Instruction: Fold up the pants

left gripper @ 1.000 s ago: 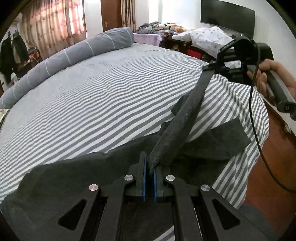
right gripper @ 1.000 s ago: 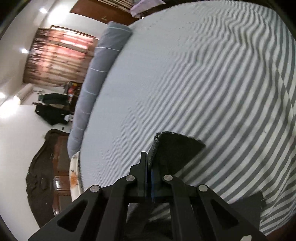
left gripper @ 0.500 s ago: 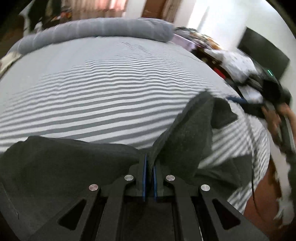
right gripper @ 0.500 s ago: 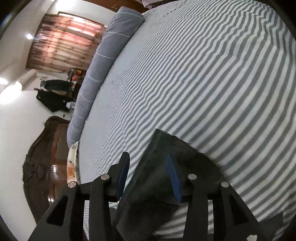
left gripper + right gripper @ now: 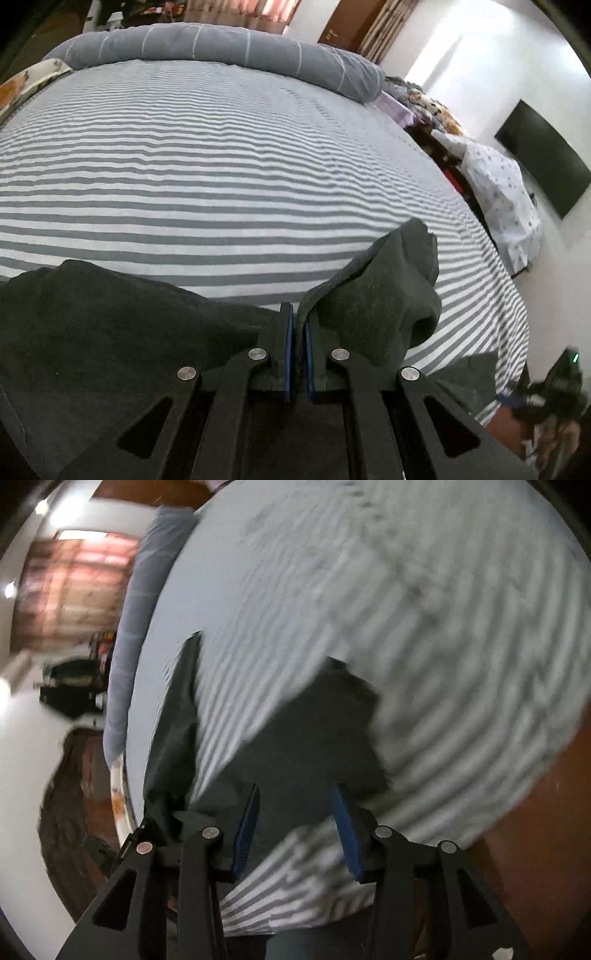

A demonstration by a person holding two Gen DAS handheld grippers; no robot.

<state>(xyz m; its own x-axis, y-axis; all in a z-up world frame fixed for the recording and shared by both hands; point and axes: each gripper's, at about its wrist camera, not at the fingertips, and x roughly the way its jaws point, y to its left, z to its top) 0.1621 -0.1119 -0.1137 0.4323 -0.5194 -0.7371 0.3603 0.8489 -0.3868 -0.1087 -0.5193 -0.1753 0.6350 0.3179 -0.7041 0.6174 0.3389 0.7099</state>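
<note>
Dark grey pants [image 5: 110,325] lie at the near edge of the striped bed [image 5: 221,166]. My left gripper [image 5: 298,321] is shut on an edge of the fabric, and a slack fold [image 5: 388,288] rises just right of its fingers. In the blurred right wrist view, my right gripper [image 5: 293,801] stands open, its blue pads apart with nothing pressed between them. The pants [image 5: 314,731] lie on the sheet just beyond its fingertips. A narrow strip of the cloth [image 5: 181,709] runs up the left side. The right gripper shows blurred at the lower right of the left wrist view [image 5: 561,380].
A long grey bolster [image 5: 221,48] lies along the far side of the bed. A dark screen [image 5: 543,158] hangs on the right wall above a spotted white cloth [image 5: 506,192]. Brown floor [image 5: 535,812] borders the bed's near corner.
The right gripper opened and let go of the pant end, then drew back toward the bed's corner. The taut leg fell slack onto the sheet. The left gripper rolled and kept its hold.
</note>
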